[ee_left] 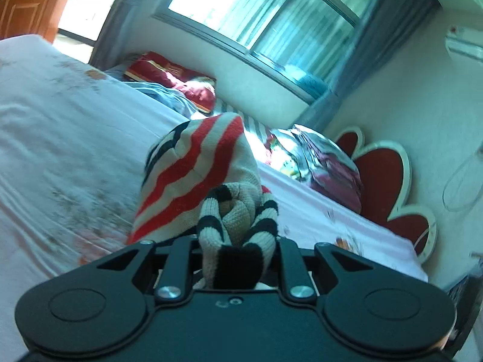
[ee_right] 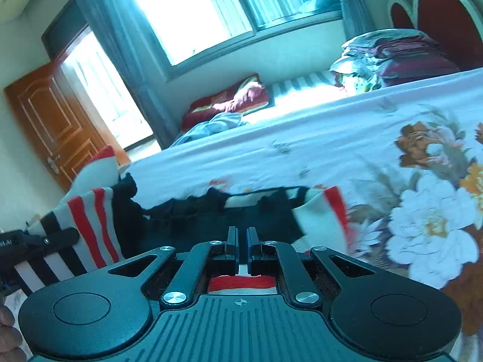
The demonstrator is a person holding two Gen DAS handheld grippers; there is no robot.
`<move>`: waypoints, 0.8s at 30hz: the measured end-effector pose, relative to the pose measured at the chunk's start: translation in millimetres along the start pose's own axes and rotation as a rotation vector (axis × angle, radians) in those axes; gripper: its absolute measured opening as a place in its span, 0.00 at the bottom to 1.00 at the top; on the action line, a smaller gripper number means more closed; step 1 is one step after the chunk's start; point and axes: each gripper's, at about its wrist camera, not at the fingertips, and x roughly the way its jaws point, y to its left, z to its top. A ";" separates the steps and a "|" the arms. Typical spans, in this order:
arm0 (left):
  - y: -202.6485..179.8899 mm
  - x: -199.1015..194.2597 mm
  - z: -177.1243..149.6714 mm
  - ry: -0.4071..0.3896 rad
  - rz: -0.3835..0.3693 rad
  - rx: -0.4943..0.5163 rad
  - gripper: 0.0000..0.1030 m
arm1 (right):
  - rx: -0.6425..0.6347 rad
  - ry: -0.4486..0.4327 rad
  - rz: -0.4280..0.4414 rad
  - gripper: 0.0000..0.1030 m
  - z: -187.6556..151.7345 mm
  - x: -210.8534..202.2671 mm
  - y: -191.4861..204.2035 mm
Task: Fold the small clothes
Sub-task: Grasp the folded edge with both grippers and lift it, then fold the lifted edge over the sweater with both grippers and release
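Left gripper [ee_left: 238, 247] clamps a bunched striped sweater [ee_left: 193, 175], its fingertips buried in knit. Right gripper [ee_right: 241, 241] pinches the sweater's edge above the floral bedsheet [ee_right: 377, 126]; only this view shows the garment stretched between them.

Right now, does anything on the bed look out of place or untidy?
Mostly the striped sweater: it is bunched in the left gripper, not flat. Its black hem is stretched across to the right gripper. A blue garment lies crumpled by the red pillow.

wrist views low over bed [ee_left: 60, 120], sharing window [ee_right: 193, 15]
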 end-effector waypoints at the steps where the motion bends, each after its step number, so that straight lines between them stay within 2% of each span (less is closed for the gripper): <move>1: -18.9 11.8 -7.8 0.045 0.001 0.044 0.16 | 0.031 -0.012 -0.001 0.05 4.6 -10.3 -12.5; 4: -65.1 63.1 -49.0 0.254 0.009 0.175 0.22 | 0.125 -0.018 0.011 0.05 14.2 -35.2 -49.3; 5: -73.4 81.6 -67.5 0.357 0.015 0.200 0.33 | 0.169 -0.012 0.033 0.05 15.0 -40.8 -60.9; 6: -80.6 89.6 -83.8 0.404 0.038 0.238 0.43 | 0.204 -0.003 0.053 0.06 14.8 -44.7 -70.3; 7: -87.8 83.0 -89.6 0.368 0.042 0.274 0.50 | 0.231 0.014 0.075 0.06 14.7 -47.6 -77.6; 8: -89.2 70.6 -89.2 0.344 -0.008 0.270 0.64 | 0.249 0.032 0.085 0.09 14.6 -50.0 -83.3; 9: -86.9 57.3 -83.7 0.313 -0.056 0.235 0.65 | 0.255 0.041 0.085 0.32 15.5 -52.4 -85.8; 10: -81.0 41.7 -75.8 0.268 -0.084 0.196 0.64 | 0.252 0.037 0.083 0.64 14.8 -55.5 -86.8; 11: -74.2 29.4 -65.1 0.226 -0.092 0.184 0.64 | 0.247 0.023 0.098 0.68 13.9 -59.2 -86.9; 12: -64.9 18.7 -56.5 0.186 -0.077 0.189 0.62 | 0.248 0.030 0.132 0.68 13.9 -58.3 -86.2; 14: -48.6 14.1 -34.2 0.135 0.008 0.217 0.55 | 0.268 0.068 0.193 0.65 11.1 -49.8 -80.7; 15: -34.6 15.8 -28.6 0.138 0.047 0.216 0.45 | 0.272 0.088 0.216 0.55 9.8 -44.0 -76.8; 16: -20.7 21.6 -20.1 0.151 0.079 0.196 0.42 | 0.275 0.120 0.240 0.52 7.2 -34.7 -71.6; 18: 5.4 30.7 -13.2 0.164 0.115 0.151 0.41 | 0.273 0.178 0.256 0.52 1.9 -15.7 -61.7; 21: 30.7 46.9 -14.0 0.215 0.114 0.109 0.38 | 0.267 0.243 0.239 0.52 -6.9 11.0 -52.0; 24: 47.6 54.3 -22.4 0.244 0.060 0.049 0.37 | 0.264 0.308 0.194 0.52 -15.1 35.3 -48.6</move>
